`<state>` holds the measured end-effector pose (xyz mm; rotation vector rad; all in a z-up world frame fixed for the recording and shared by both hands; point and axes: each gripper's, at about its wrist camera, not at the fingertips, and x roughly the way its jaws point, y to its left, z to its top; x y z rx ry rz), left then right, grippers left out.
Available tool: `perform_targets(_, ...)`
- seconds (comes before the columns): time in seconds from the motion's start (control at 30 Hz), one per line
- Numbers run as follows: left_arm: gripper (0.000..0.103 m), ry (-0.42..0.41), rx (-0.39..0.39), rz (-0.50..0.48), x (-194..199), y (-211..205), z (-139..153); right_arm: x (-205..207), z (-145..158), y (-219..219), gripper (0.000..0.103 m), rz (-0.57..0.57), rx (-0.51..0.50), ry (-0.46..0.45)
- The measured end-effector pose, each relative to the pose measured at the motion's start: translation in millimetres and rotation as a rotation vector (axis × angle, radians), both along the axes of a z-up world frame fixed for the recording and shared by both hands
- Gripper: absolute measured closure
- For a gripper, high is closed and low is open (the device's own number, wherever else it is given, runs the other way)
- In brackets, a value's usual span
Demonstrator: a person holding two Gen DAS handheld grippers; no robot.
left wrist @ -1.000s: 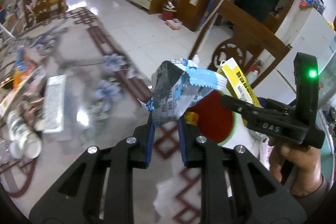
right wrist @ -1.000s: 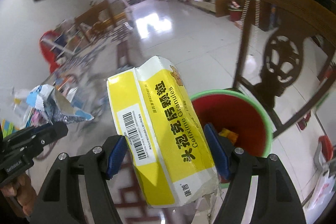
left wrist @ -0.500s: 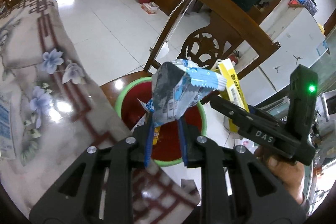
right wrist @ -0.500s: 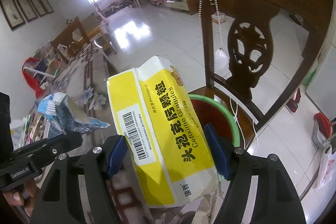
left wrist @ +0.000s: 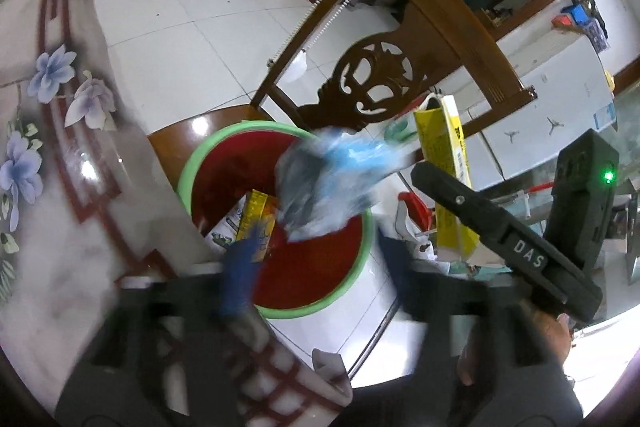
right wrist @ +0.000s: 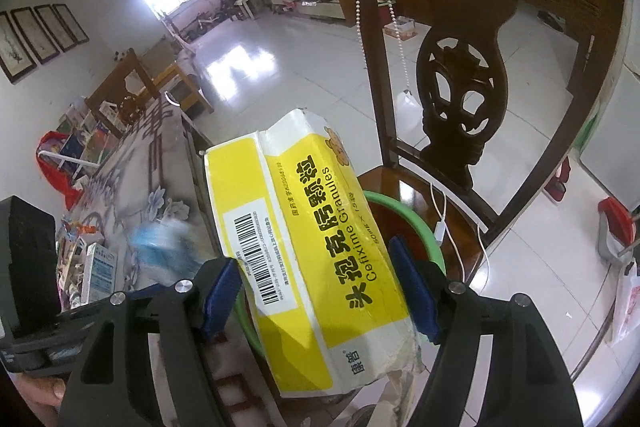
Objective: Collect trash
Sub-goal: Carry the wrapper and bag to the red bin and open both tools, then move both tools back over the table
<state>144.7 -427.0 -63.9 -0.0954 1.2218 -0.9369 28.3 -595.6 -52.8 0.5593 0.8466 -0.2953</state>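
Left tool (left wrist: 316,263) opening, blue wrapper (left wrist: 332,183) loose above red bin (left wrist: 276,311)

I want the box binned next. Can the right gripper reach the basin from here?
Probably yes: the right gripper, jaws opening around the box, sits just above the basin, nothing between.

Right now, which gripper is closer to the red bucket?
Left. The left gripper, jaws opening, hangs right over the red bucket as the blue wrapper drops. The right gripper holds the yellow box beside it.
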Motion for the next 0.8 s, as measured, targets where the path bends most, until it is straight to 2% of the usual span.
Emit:
perform_targets(0.03, 0.007, -0.004, 0.000, 0.015, 0.4, 3.1, -0.1, 1.1, 0.2, 1.2, 0.030, 0.001, 0.000, 0.000)
perform_targets(0.17, 0.007, -0.011, 0.006, 0.076, 6.4, 21.5, 3.9, 4.3, 2.2, 6.2, 0.029, 0.013, -0.013, 0.000)
perform_targets(0.27, 0.006, -0.032, 0.008, 0.128, 11.9, 38.0, 10.1, 5.6, 3.2, 9.7, 0.013, 0.014, -0.025, 0.002)
perform_targets(0.3, 0.006, -0.036, 0.007, 0.135, 13.1, 41.3, 11.7, 6.1, 3.3, 10.2, 0.011, 0.013, -0.029, 0.002)
perform_targets(0.6, 0.006, -0.109, 0.032, 0.188, 6.4, 84.1, 28.9, 16.4, 8.3, 30.1, 0.008, 0.048, -0.043, -0.006)
perform_targets(0.8, 0.005, -0.133, 0.061, 0.216, -9.9, 131.5, 37.5, 30.4, 16.9, 66.2, 0.008, 0.115, -0.034, -0.037)
